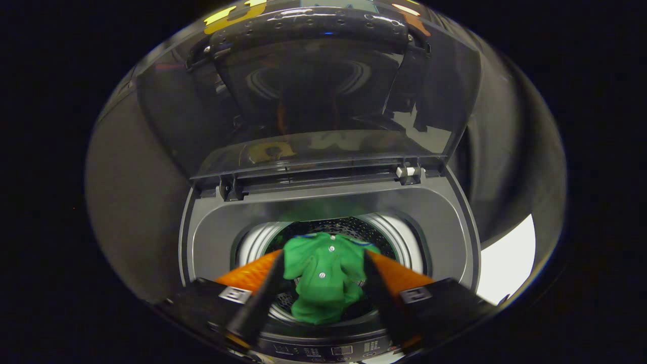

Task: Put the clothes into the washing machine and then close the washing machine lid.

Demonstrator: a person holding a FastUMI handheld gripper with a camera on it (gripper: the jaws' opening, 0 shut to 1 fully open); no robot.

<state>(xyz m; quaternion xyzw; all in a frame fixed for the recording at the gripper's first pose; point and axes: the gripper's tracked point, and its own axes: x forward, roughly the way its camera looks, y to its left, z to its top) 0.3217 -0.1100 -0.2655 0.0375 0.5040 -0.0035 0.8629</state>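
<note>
A green buttoned shirt (323,275) hangs bunched between my fingers, over the round mouth of the washing machine's drum (354,228). My gripper (322,255) is shut on the shirt, one finger pressing on each side of it. The shirt's lower end dangles in front of the drum's near rim. The washing machine (212,237) is a grey top-loader right below me. Its dark see-through lid (323,101) stands raised upright on its hinges beyond the drum.
The machine's control panel (323,350) runs along its near edge, under my fingers. A white hinge clip (408,171) sits at the lid's right hinge. Dark cloth walls stand on both sides, with a pale patch (505,260) to the right of the machine.
</note>
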